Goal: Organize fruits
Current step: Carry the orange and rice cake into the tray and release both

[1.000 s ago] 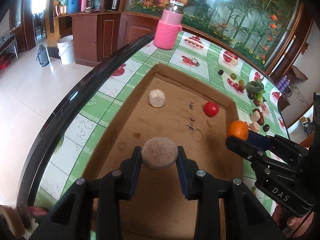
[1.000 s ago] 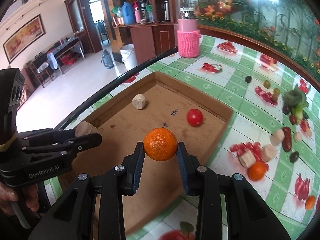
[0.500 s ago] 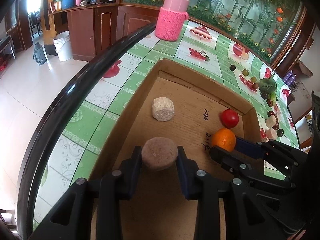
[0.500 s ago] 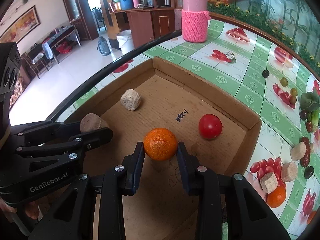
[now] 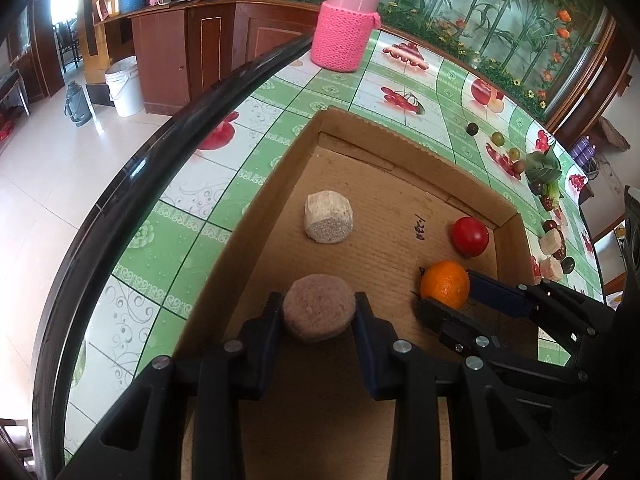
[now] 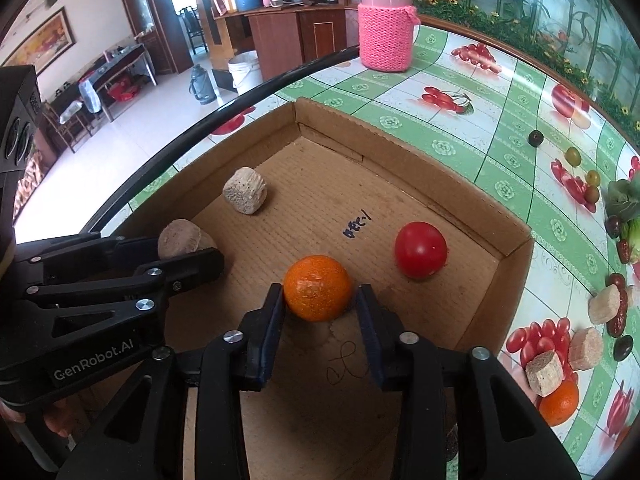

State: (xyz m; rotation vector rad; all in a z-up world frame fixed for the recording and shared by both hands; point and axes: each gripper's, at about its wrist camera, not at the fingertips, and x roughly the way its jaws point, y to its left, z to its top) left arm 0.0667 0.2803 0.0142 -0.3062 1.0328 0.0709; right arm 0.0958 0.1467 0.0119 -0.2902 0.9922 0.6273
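Note:
My left gripper (image 5: pixel 319 304) is shut on a brown round chunk (image 5: pixel 319 314), low over the left side of the cardboard box (image 5: pixel 400 148). In the right wrist view the same gripper (image 6: pixel 188 248) shows at the left with the chunk (image 6: pixel 180 238) in it. An orange (image 6: pixel 318 286) sits on the box floor between the fingers of my right gripper (image 6: pixel 319 296). Those jaws are opening, and a gap shows at the right pad. A red tomato (image 6: pixel 420 249) and a pale chunk (image 6: pixel 245 196) lie farther in.
A jar in a pink knitted sleeve (image 6: pixel 386 36) stands beyond the box. On the fruit-print tablecloth at the right lie another orange (image 6: pixel 560 404), several pale chunks (image 6: pixel 542 372), small dark and green fruits and a leafy vegetable (image 6: pixel 624 200). The table's black rim (image 5: pixel 160 152) runs along the left.
Both grippers have come forward and down into the box. The orange now rests on the box floor and the right jaws have widened around it. The left grip is unchanged.

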